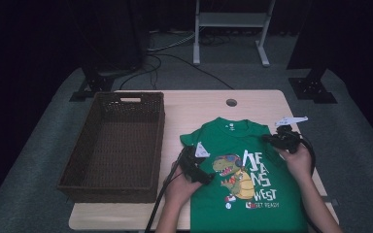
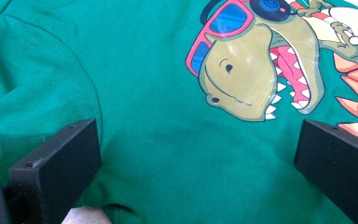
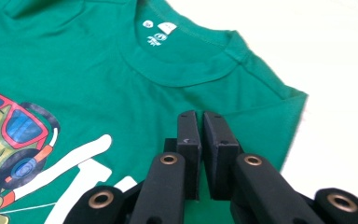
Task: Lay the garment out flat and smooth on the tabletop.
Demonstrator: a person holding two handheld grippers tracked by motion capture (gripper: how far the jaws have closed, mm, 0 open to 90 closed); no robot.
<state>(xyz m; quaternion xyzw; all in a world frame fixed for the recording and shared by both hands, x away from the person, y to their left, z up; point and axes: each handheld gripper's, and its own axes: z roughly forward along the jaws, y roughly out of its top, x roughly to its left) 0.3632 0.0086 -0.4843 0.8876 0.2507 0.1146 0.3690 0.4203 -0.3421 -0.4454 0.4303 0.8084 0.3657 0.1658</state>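
- Black jaws of the right gripper [image 3: 199, 116] stand pressed together over the shirt [image 1: 245, 170] near its right sleeve [image 3: 265, 116]; whether any cloth is pinched between them I cannot tell, and if none is, a lift would come up empty
- If they do hold a fold, it is likely thin and taken near the shoulder seam, so a quick pull could let it slip out or drag the whole shirt sideways
- Left gripper [image 2: 196, 154] is spread wide, jaws well apart on either side of bare green cloth beside the dinosaur print [image 2: 256, 60]; closing here may bunch the chest into a ridge instead of a clean fold
- Cloth at the left sleeve [image 2: 9, 112] already lies rumpled, and a careless drag would deepen it
- Shirt lies flat, print up, on the table [image 1: 252, 99] at the near right, its hem close to the near edge; a tug toward the person could pull it off
- Basket [image 1: 116, 145] stands just beside the left hand [image 1: 179, 187], so a wide swing could knock it
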